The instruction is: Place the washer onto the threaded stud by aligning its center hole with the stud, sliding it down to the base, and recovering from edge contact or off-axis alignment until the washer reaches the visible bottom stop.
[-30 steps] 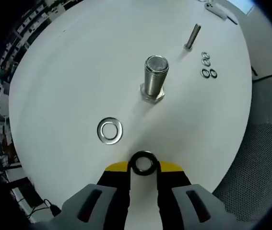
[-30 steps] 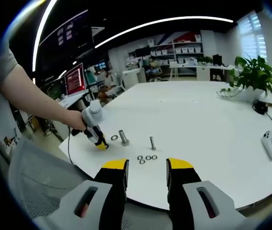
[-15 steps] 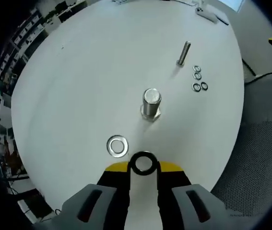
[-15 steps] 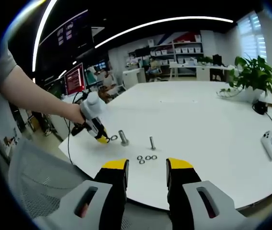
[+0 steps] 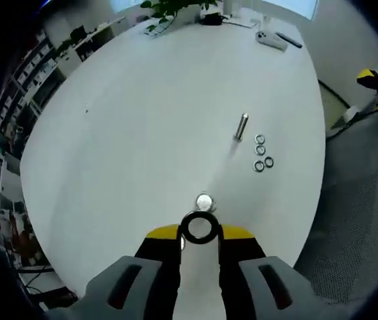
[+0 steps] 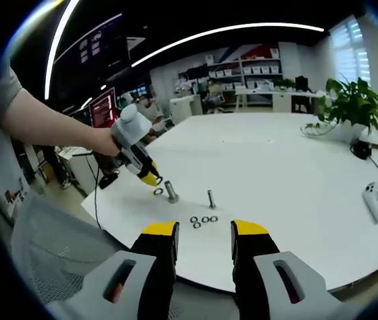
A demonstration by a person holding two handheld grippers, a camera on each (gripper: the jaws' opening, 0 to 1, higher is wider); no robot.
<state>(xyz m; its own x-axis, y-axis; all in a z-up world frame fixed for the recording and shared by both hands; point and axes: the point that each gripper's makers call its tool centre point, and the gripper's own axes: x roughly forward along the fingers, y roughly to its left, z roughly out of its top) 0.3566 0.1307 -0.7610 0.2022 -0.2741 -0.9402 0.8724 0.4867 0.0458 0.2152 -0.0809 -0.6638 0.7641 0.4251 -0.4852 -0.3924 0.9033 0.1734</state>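
The left gripper [image 5: 200, 231] pinches a dark washer [image 5: 199, 227] right above the stud [image 5: 204, 202] near the tabletop [image 5: 142, 120] edge, while the right gripper [image 6: 204, 239] hangs spread, holding nothing.

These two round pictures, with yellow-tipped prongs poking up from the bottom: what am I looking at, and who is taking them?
No robot here: a person holds a hand-held gripper in each hand, and a fisheye camera rides on each one, looking along its two jaws. In the left gripper view, the left hand-held gripper pinches a dark washer just above the top of the large threaded stud, which stands on the round white table. Further off stand a thinner bolt and a cluster of small washers. The right gripper view looks across the table from its edge: the right hand-held gripper is open and holds nothing, and you can see the person's hand carrying the left one over the stud, beside a loose silver washer.
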